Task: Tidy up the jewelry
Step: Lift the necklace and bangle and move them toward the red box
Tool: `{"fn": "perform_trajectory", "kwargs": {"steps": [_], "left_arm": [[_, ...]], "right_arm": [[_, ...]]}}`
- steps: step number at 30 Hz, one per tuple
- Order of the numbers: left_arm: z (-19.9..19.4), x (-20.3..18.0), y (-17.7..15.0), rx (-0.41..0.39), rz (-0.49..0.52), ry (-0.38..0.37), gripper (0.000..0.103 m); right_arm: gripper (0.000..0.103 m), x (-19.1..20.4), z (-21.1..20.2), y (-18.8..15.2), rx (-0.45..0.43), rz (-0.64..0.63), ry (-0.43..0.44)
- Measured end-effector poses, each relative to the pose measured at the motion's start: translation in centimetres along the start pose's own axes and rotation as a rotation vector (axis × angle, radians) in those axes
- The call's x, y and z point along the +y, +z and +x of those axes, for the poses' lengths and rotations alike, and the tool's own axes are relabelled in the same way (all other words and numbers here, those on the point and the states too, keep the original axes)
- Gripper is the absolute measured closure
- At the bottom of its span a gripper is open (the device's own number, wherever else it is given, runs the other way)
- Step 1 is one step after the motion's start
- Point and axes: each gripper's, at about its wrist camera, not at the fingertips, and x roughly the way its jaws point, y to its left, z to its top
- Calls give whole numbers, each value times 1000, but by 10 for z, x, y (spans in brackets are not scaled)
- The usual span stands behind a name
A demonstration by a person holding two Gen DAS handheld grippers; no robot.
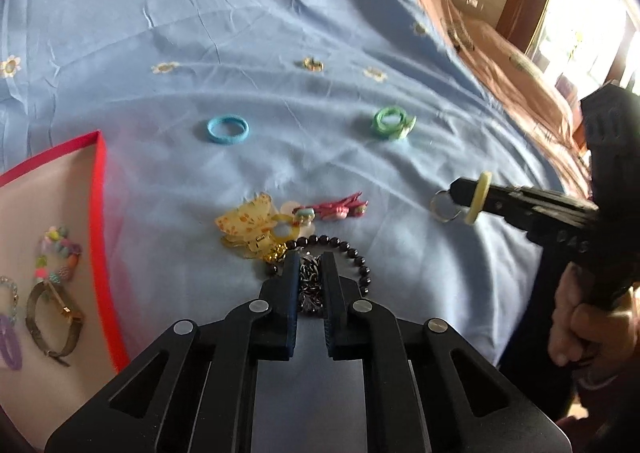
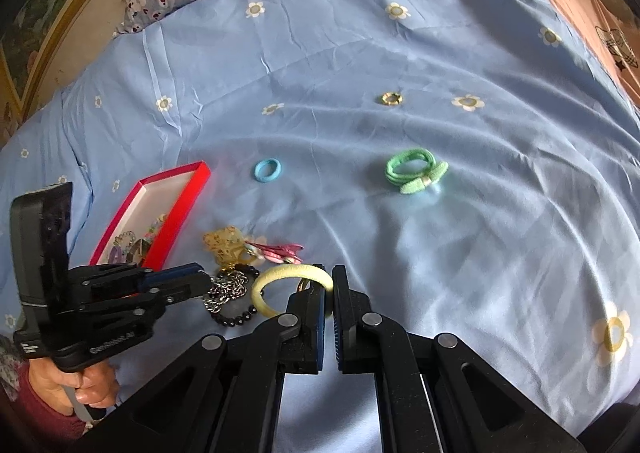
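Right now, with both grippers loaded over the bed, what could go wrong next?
1. The yellow band is looped around one finger of the right gripper, not clearly pinched, and a metal ring dangles at the tip; either could slip off.
2. The left gripper holds a chain lying inside the black bead bracelet; lifting may drag the bracelet along.

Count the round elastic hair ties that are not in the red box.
3: the blue hair tie lies beside the red box, the green hair tie lies farther right, the yellow hair tie hangs on the right tongs.
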Motion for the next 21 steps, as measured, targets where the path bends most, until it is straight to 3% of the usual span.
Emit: {"fn": "perform_trajectory", "kwargs": {"steps": [21], "left_arm": [[-93, 35, 9, -188, -108, 21, 95]], "right_arm": [[100, 67, 2, 20, -18, -108, 104]]}}
